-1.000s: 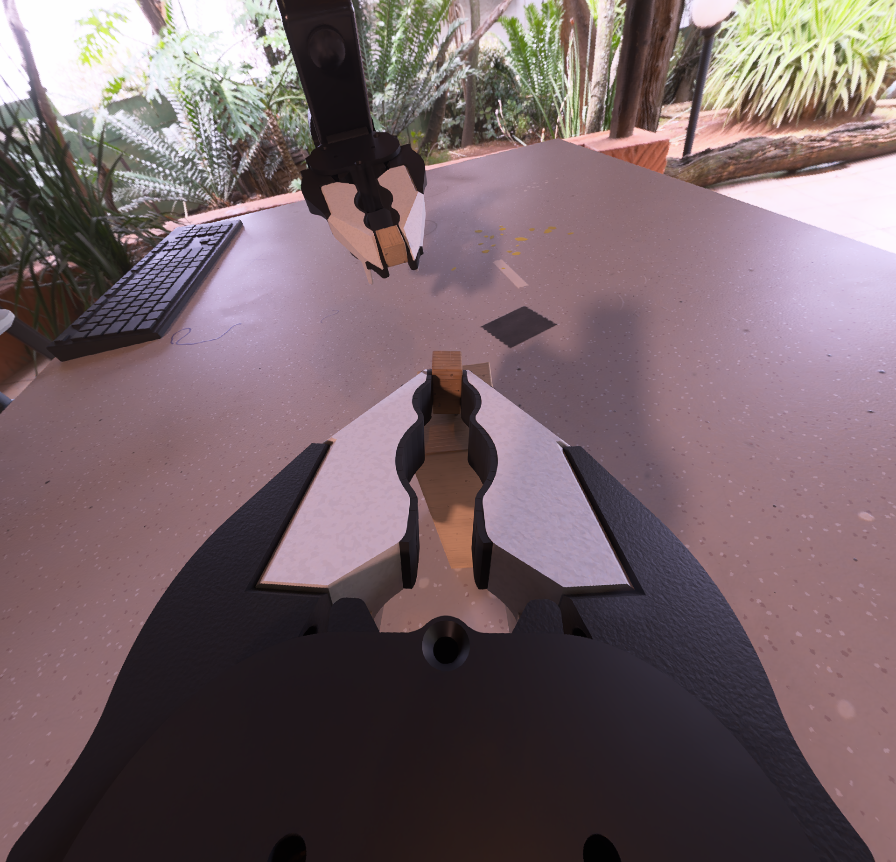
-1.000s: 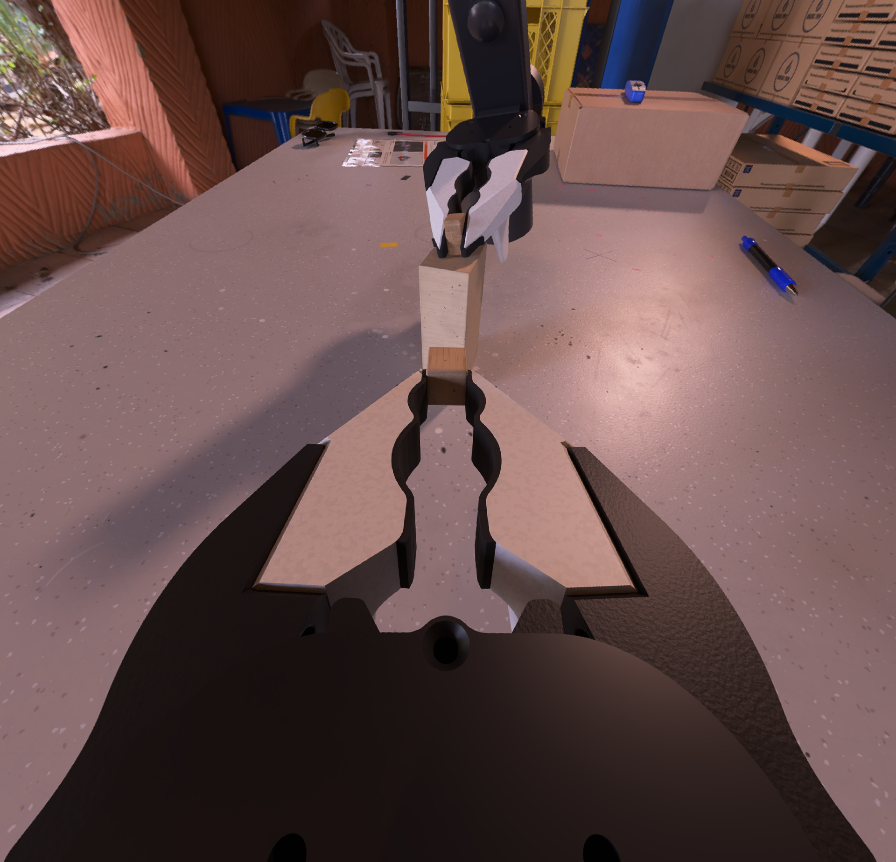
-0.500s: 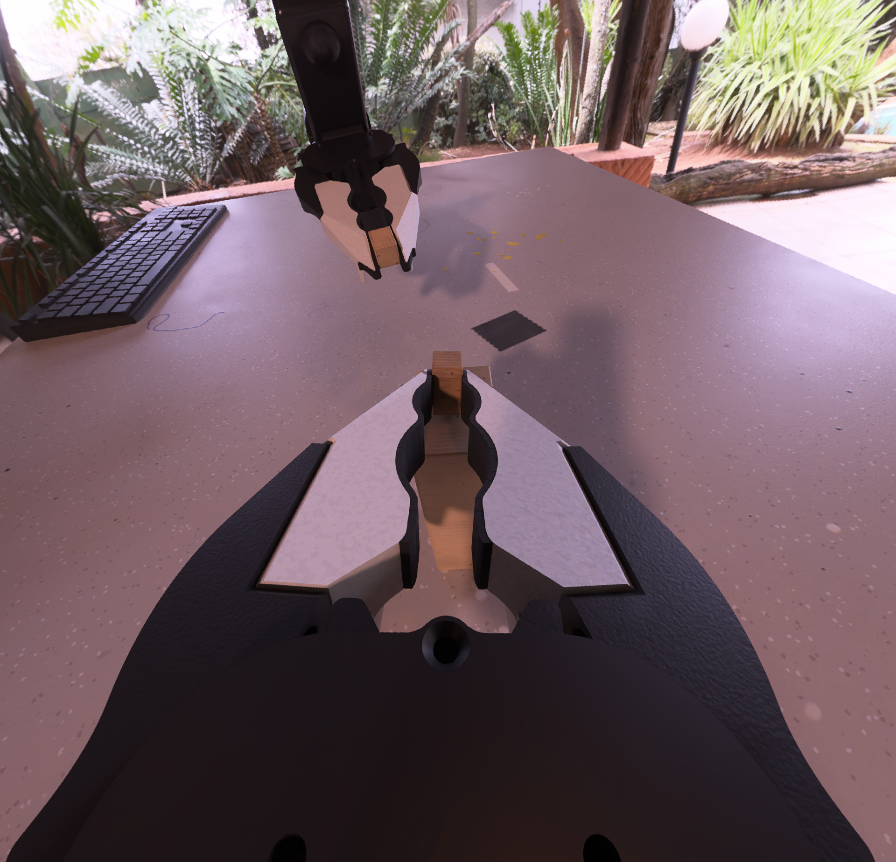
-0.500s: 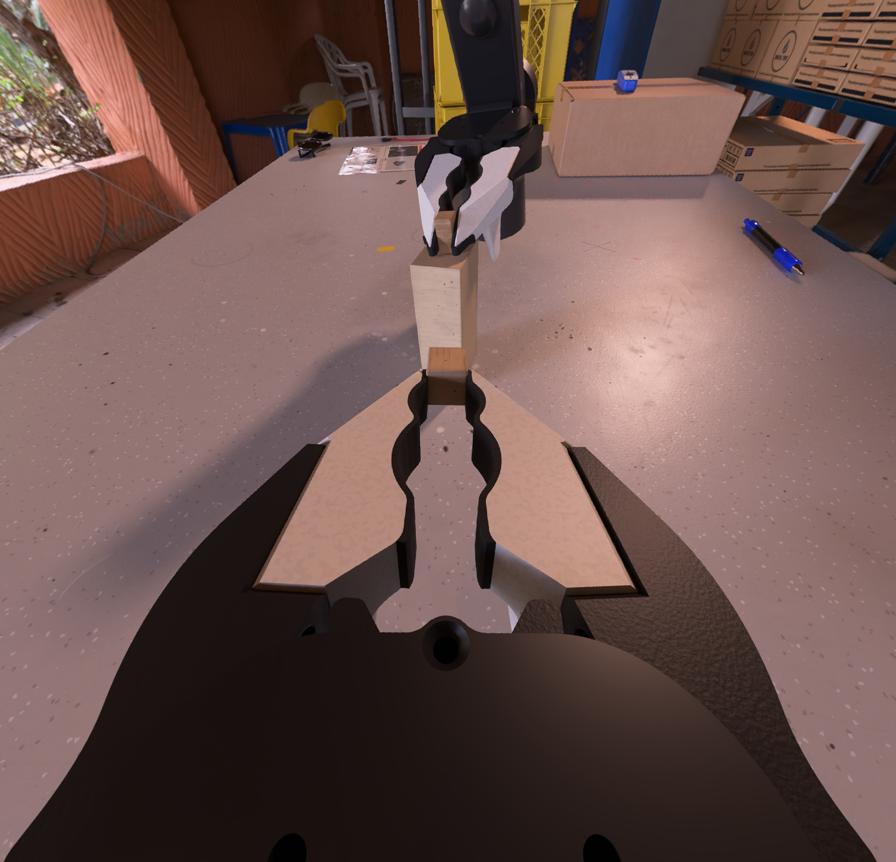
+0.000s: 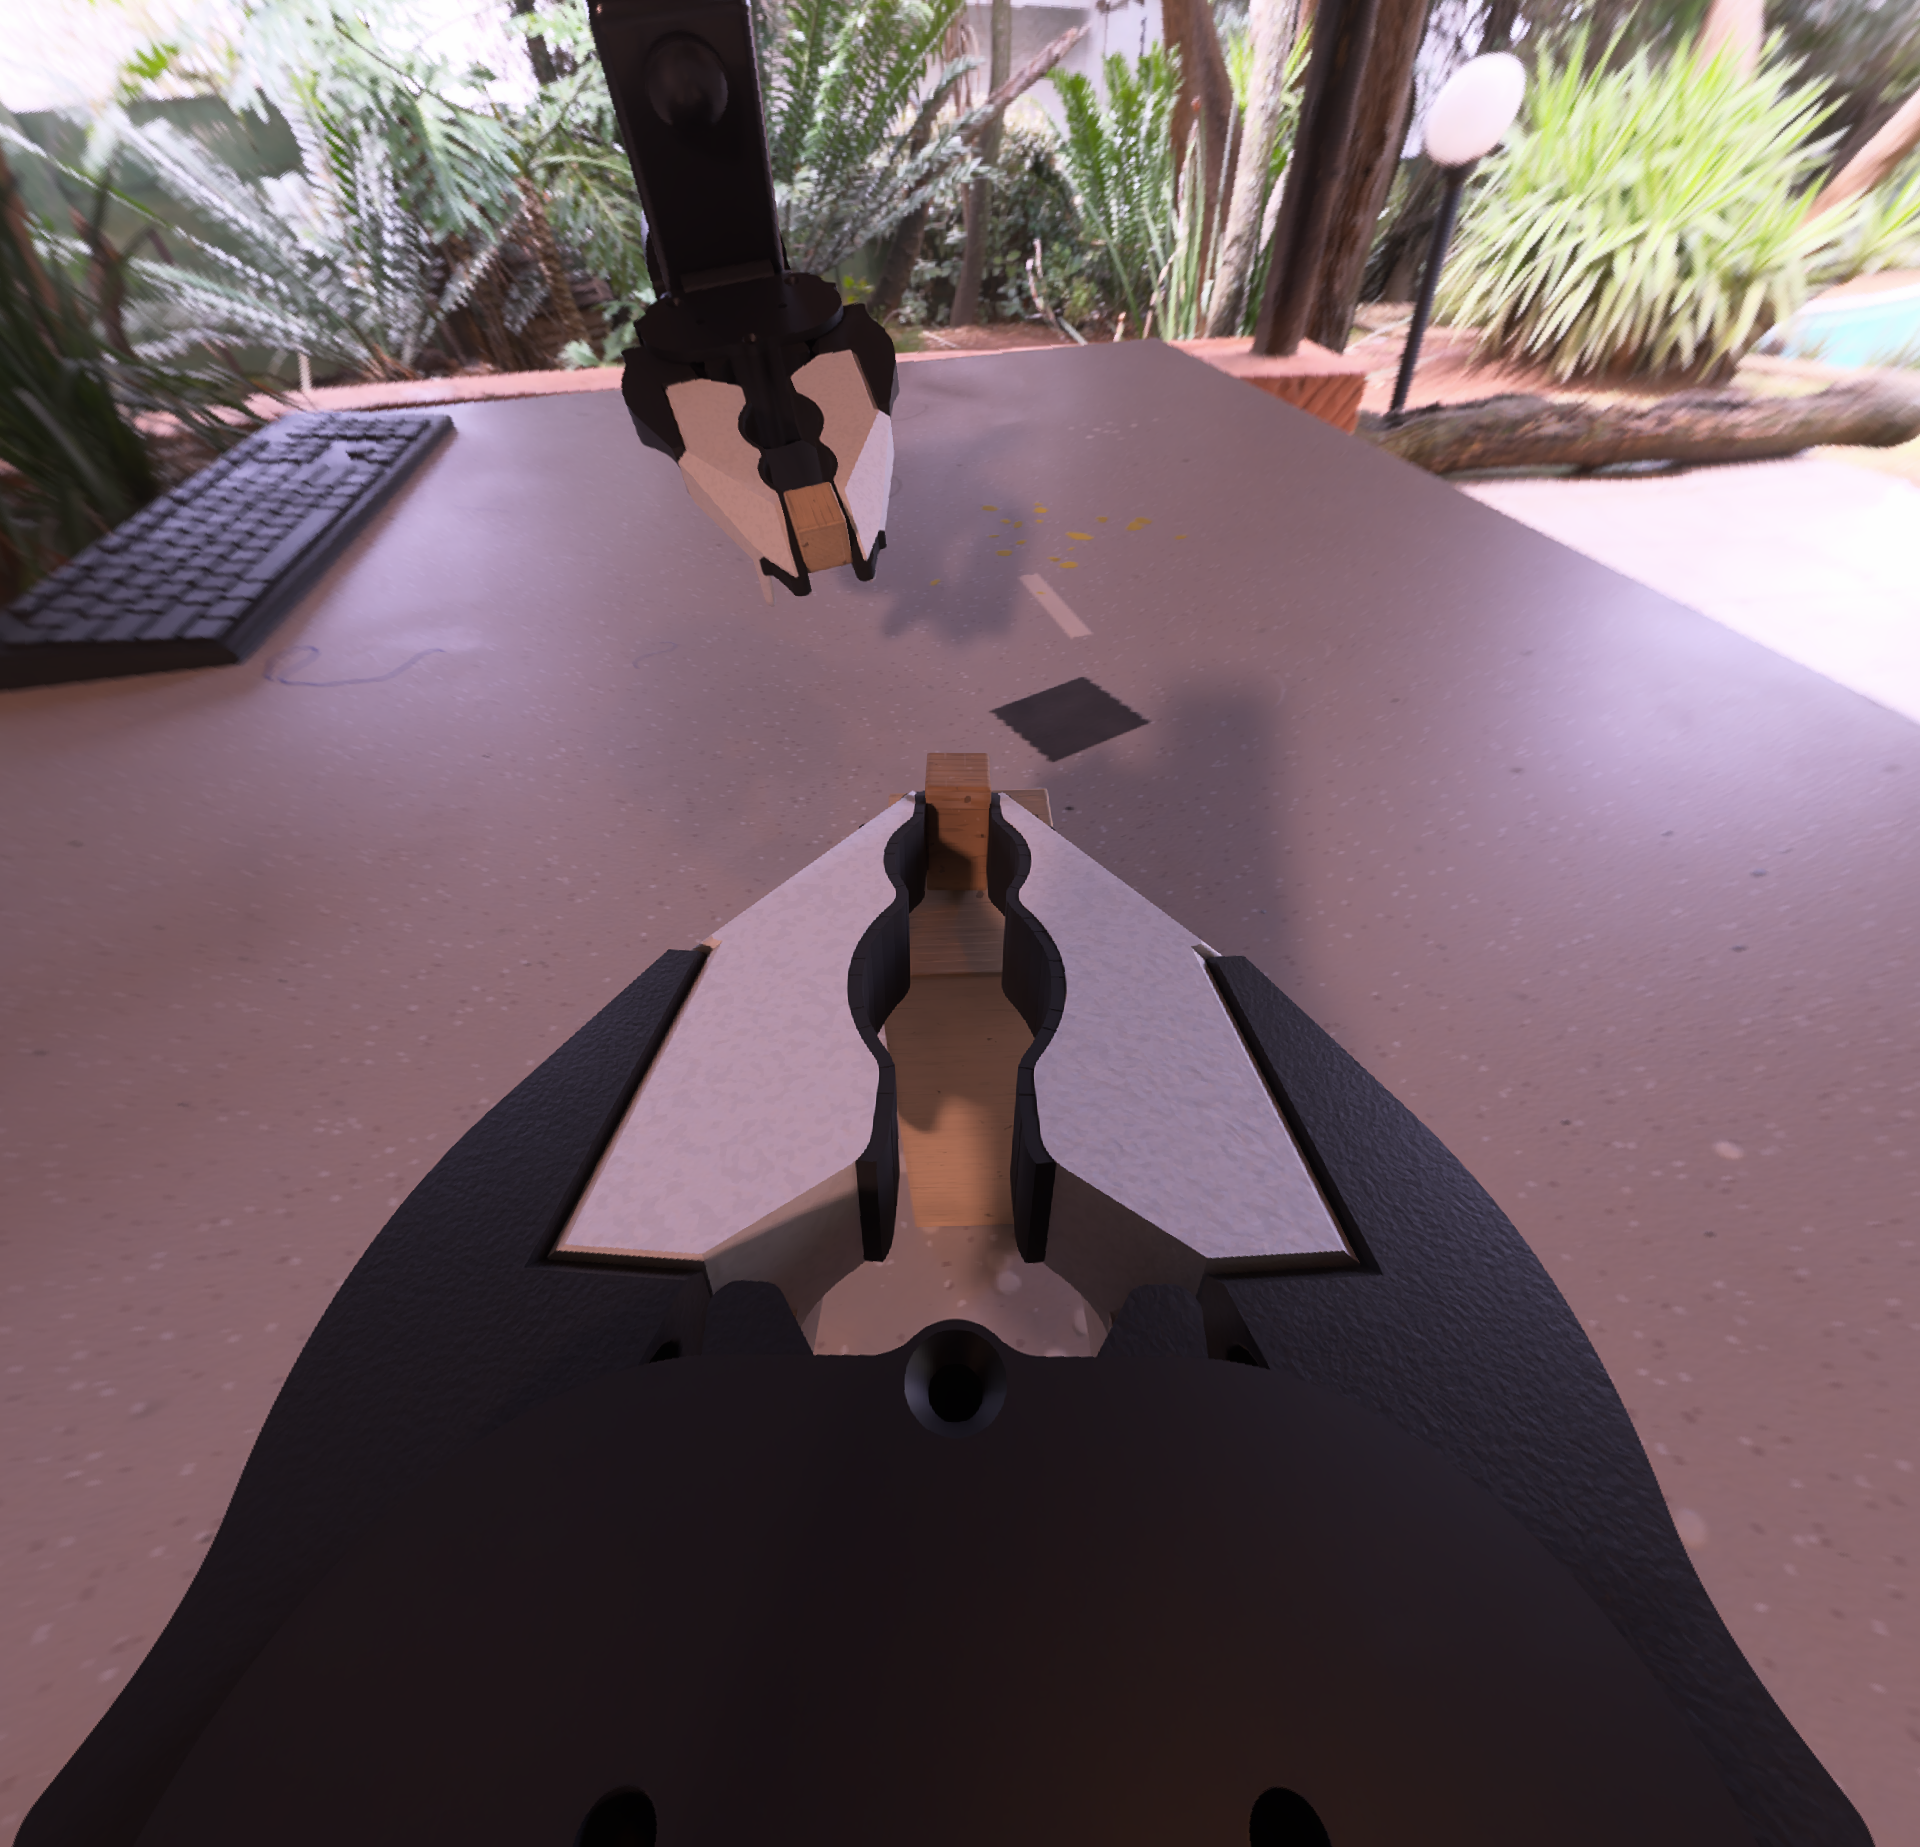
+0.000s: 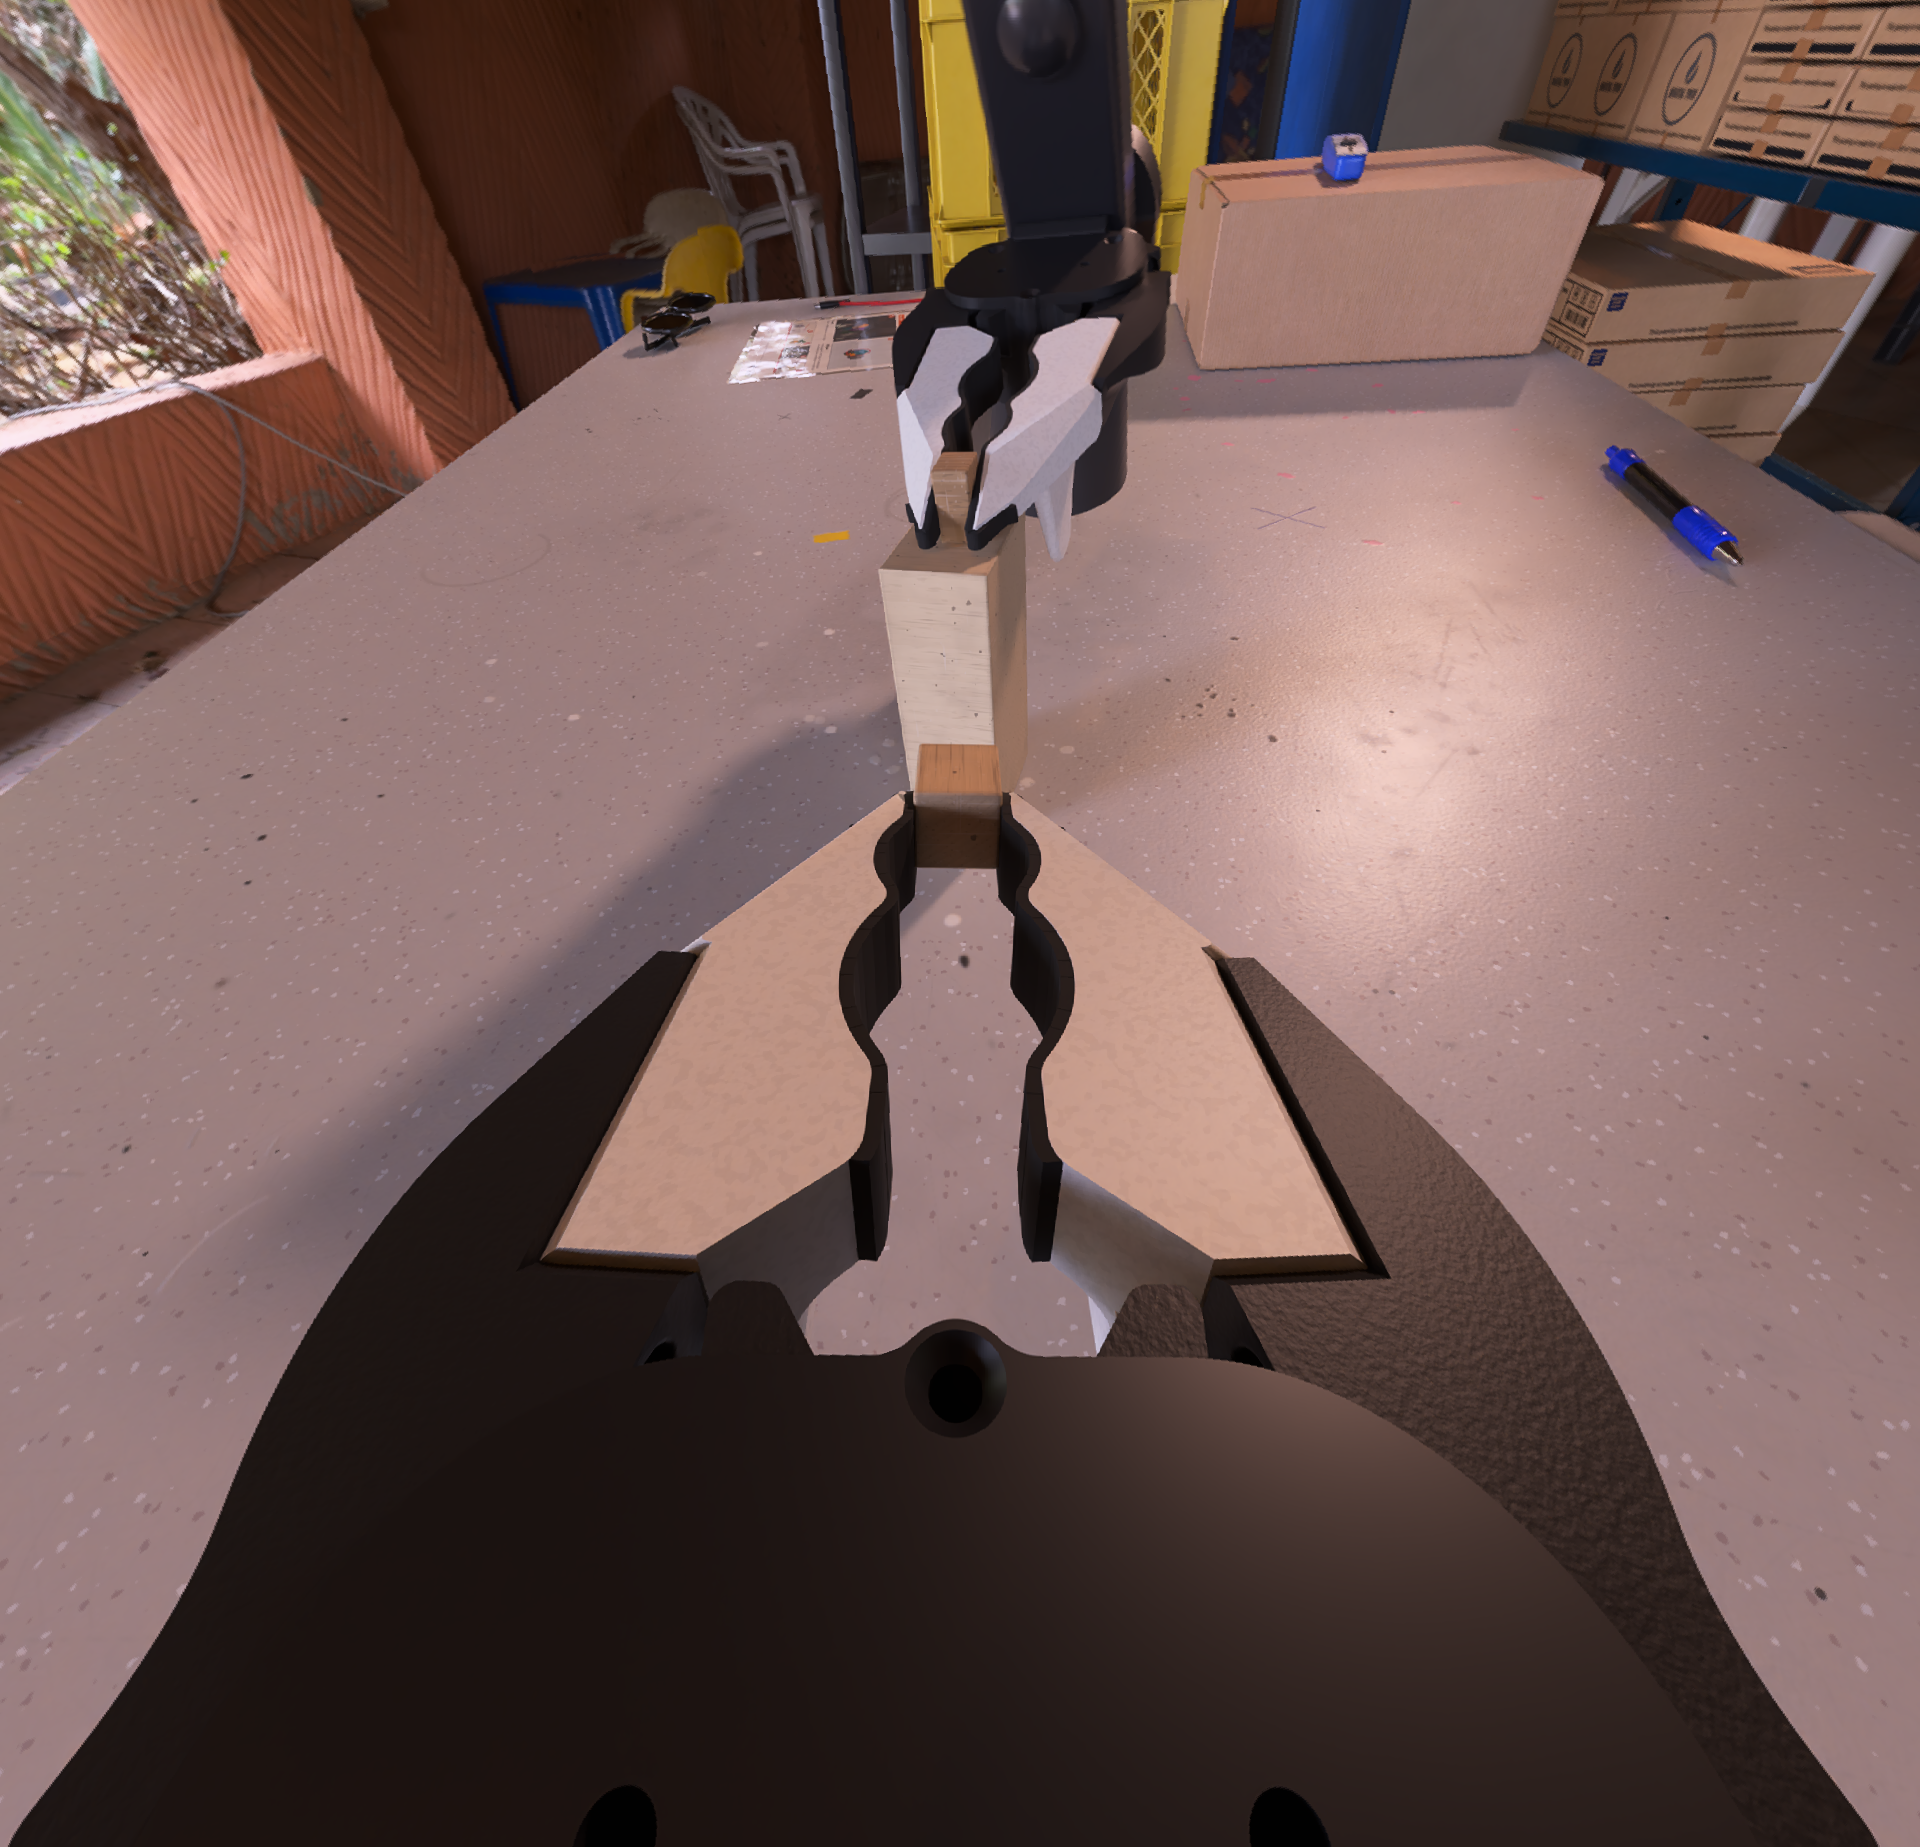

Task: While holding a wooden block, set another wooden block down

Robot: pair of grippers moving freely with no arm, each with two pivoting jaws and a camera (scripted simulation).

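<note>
In the left wrist view my left gripper is shut on a small wooden block. A tall pale wooden block shows between its fingers below. In the right wrist view the tall block stands upright on the table. The left gripper holds its small block at the tall block's top face; I cannot tell whether they touch. My right gripper is shut on a small brown wooden block, above the table just in front of the tall block. It also shows in the left wrist view.
A black keyboard lies far left and a black square patch ahead on the table. A cardboard box, a blue pen, a black cylinder and papers sit at the far side.
The left gripper has tilted and turned a little over the tall block. Both grippers still hold their small blocks. The right gripper has hardly moved.
</note>
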